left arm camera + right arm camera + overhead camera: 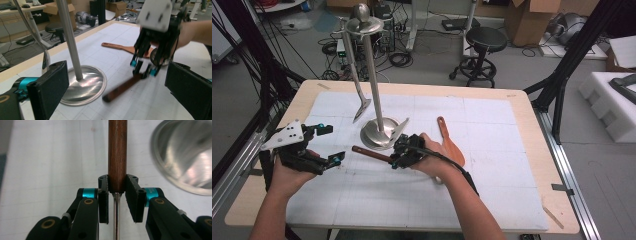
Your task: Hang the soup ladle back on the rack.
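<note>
The right tool (pixel 401 156) pinches the dark wooden handle (pixel 117 155) of a utensil, its pads pressed against both sides where the wood meets a thin metal shank (pixel 115 215). The handle runs straight out ahead of that tool's jaws, low over the white mat of the table (pixel 492 120). Just beside the handle, to its right in the right gripper view, sits the round steel stand base (pixel 185 157). The left tool (pixel 324 145) hangs with jaws spread, gripping nothing, the stand base ahead of them. An orange-brown wooden spatula (pixel 450 142) lies beyond the right tool.
</note>
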Demonstrator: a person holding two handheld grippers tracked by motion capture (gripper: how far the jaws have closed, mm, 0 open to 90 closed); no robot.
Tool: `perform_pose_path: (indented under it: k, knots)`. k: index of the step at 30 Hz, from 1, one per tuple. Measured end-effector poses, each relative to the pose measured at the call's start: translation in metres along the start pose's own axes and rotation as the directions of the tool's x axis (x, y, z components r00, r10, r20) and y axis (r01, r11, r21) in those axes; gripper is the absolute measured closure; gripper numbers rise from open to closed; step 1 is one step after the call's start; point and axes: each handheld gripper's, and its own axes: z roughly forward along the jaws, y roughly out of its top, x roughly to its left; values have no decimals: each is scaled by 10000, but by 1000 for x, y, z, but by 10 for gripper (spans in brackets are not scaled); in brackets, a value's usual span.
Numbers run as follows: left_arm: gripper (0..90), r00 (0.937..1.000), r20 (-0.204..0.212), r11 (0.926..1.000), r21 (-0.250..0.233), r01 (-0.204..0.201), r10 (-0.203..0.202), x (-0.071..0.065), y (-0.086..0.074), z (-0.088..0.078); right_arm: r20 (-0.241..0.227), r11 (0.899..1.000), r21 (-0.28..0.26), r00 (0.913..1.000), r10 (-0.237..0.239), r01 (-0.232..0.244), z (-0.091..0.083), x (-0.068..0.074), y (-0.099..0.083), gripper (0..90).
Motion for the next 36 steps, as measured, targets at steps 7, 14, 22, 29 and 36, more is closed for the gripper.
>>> perform_pose_path:
  k: [7,14,22,29,36]
  knots:
    - [58,10000,46,10000,2,-37,37,-1,0,1,212,9851,-1634,9981,579,-537,-51,-8,-13,738]
    - [58,10000,46,10000,-9,-29,29,0,1,3,220,9563,-2819,9959,877,-780,-83,-10,-27,738]
    - [58,10000,34,10000,-2,-21,21,0,1,2,240,9308,-3559,9948,986,-837,-99,-11,-36,738]
    - [58,10000,36,10000,20,-48,48,0,0,2,143,8942,-4397,9948,1011,-846,-114,-12,-39,738]
    - [58,10000,44,10000,25,-46,46,0,0,2,323,8851,-4588,9940,1049,-786,-126,-13,-37,738]
